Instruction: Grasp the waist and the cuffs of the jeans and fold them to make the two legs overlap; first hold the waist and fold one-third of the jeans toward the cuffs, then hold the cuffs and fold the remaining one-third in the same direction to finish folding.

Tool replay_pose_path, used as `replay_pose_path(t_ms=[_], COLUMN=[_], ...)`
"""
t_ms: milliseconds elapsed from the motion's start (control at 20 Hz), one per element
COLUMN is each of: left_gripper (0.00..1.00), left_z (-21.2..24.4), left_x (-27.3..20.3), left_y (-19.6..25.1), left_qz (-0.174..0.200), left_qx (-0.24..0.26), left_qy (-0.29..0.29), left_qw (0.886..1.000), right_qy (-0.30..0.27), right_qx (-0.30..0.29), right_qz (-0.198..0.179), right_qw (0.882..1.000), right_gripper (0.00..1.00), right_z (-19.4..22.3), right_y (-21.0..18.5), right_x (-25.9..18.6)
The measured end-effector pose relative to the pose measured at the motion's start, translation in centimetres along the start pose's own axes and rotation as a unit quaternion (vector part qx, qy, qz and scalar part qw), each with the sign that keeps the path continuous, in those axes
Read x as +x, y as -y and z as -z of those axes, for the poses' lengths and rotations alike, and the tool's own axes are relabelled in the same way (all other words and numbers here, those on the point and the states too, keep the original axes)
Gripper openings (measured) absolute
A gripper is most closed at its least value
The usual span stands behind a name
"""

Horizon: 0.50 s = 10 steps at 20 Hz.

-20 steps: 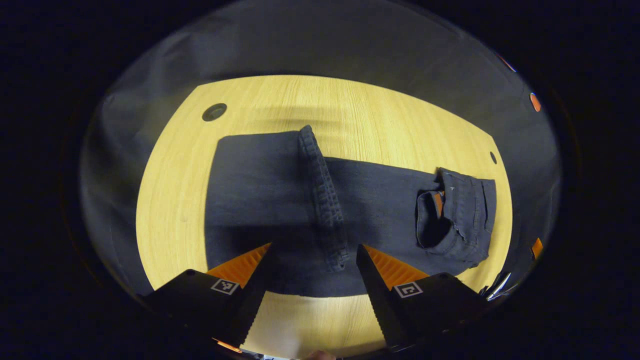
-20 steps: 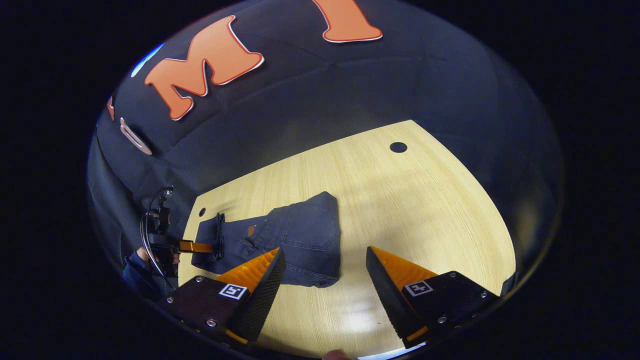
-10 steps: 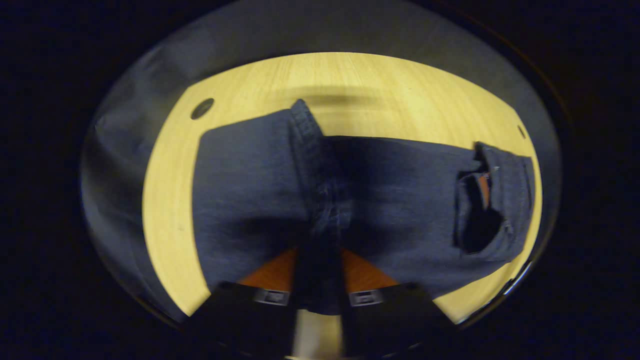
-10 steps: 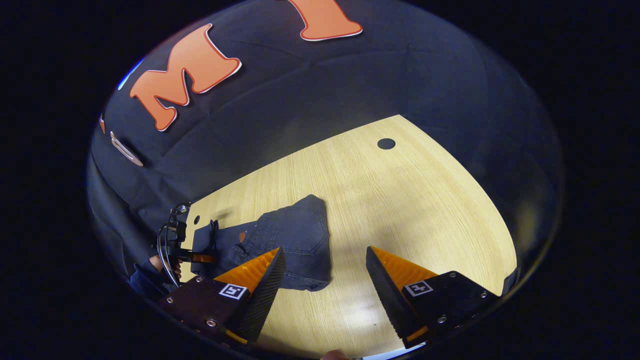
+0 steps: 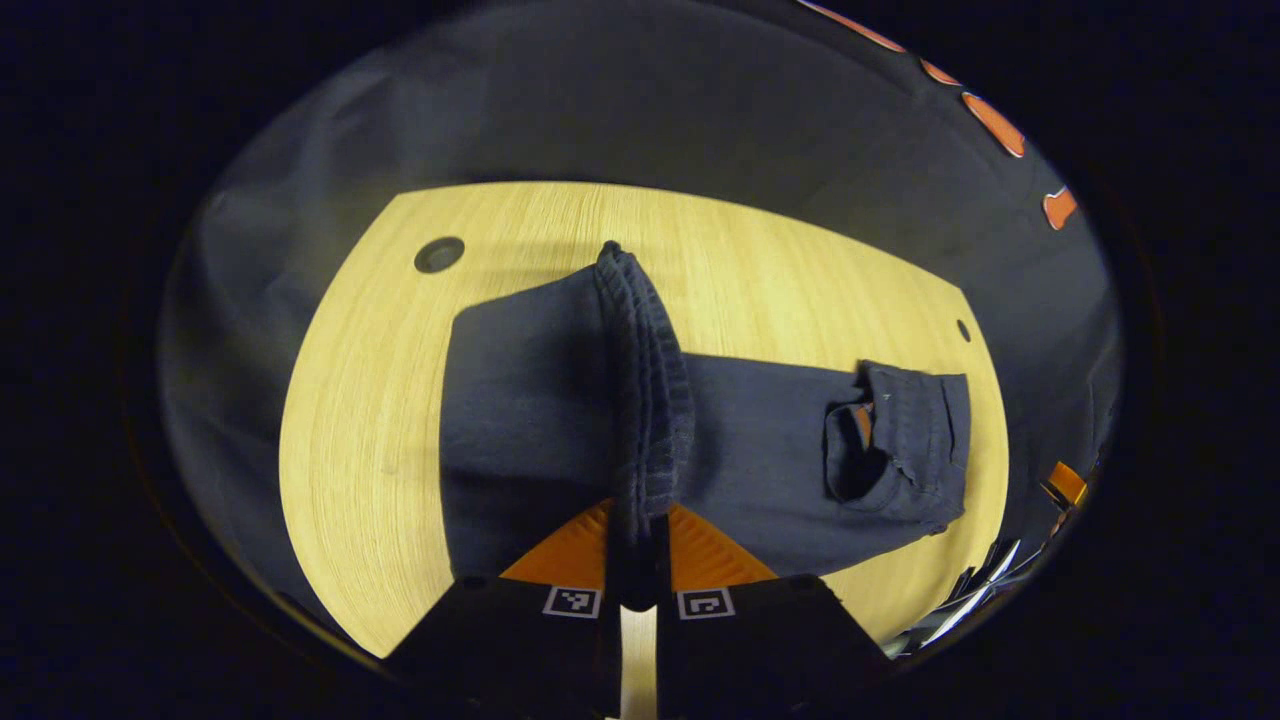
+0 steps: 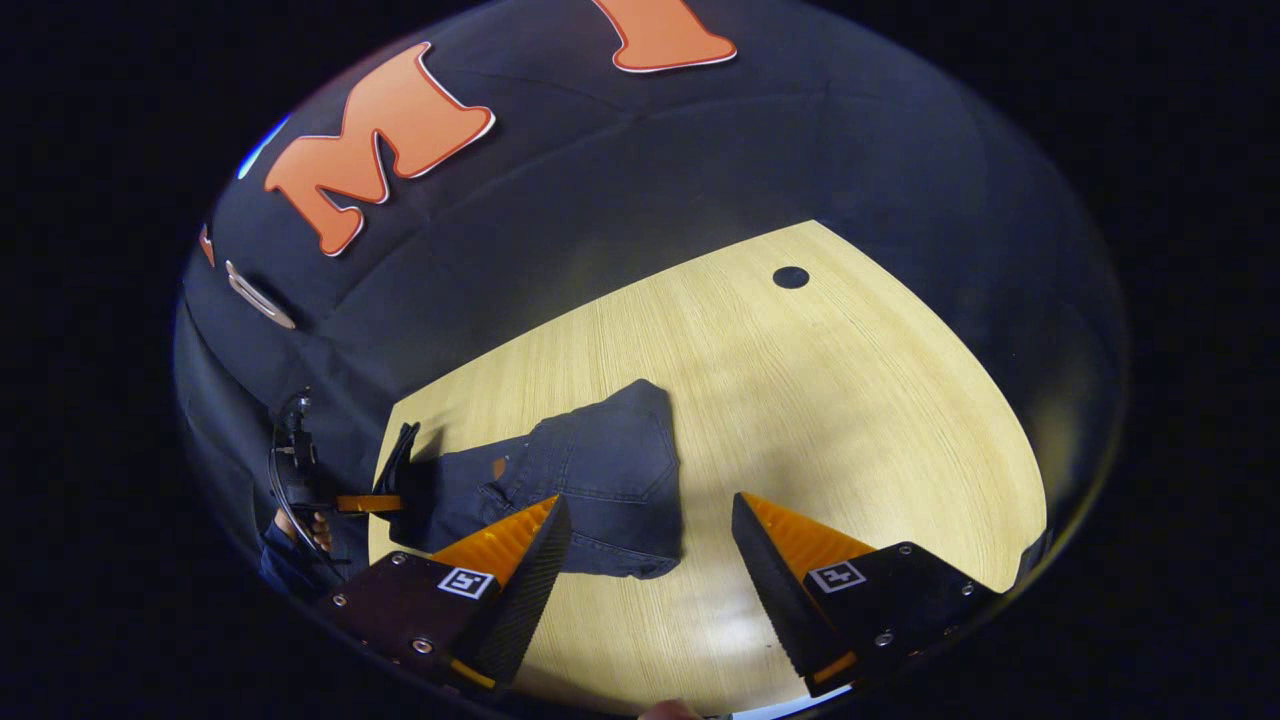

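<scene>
Left gripper view shows the left hand-held gripper [image 5: 637, 560] closed on the cuffs [image 5: 645, 400] of the jeans [image 5: 760, 450], both fingers pinching the stacked hems, which rise from the cloth as an upright ridge. The jeans lie on the wooden surface [image 5: 340, 420], legs overlapped, with the waist [image 5: 900, 455] already turned over onto the legs at the far end.

Judging by this, the step in hand is the last fold: carrying the cuffs over toward the waist. To do it well, the pinch should hold both hems together, lift only enough for the cloth to clear itself, then travel straight along the length of the legs so the new crease lies square and the edges line up. Setting the cuffs down flat on or just beside the folded waist, before letting go, should keep the layers from sliding.

In the right gripper view, the right hand-held gripper [image 6: 640, 560] hangs above the surface with its jaws wide apart and nothing between them, near the waist end of the jeans [image 6: 590, 490]. It could steady that end, but it may also stand in the path of the incoming cuffs. Two round holes [image 5: 439, 254] in the surface lie apart from the cloth. The dark booth wall [image 6: 650, 190] stands behind.
</scene>
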<state>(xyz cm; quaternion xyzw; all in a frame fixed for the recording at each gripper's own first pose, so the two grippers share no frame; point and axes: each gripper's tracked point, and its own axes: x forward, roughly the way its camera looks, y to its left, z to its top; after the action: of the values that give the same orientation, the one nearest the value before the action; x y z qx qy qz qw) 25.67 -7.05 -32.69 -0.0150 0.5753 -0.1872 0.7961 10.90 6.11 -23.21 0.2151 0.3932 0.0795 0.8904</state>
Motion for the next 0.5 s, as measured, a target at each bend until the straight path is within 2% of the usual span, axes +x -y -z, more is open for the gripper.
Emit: replay_pose_path(t_ms=[250, 500], left_gripper=[0.13, 0.13], left_z=[-1.2, -2.2], left_x=[-3.6, -6.5], left_y=[6.4, 14.8], left_qz=[0.063, 0.133], left_qx=[0.028, 0.053], left_qy=[0.03, 0.054], left_qw=[0.997, 0.988], right_qy=[0.007, 0.022], right_qx=[-0.004, -0.022], right_qz=[-0.015, -0.02], right_qw=[1.0, 0.999], right_gripper=[0.99, 0.99], right_z=[-0.3, -0.5], right_y=[-1.1, -1.5], right_x=[-0.3, -1.1])
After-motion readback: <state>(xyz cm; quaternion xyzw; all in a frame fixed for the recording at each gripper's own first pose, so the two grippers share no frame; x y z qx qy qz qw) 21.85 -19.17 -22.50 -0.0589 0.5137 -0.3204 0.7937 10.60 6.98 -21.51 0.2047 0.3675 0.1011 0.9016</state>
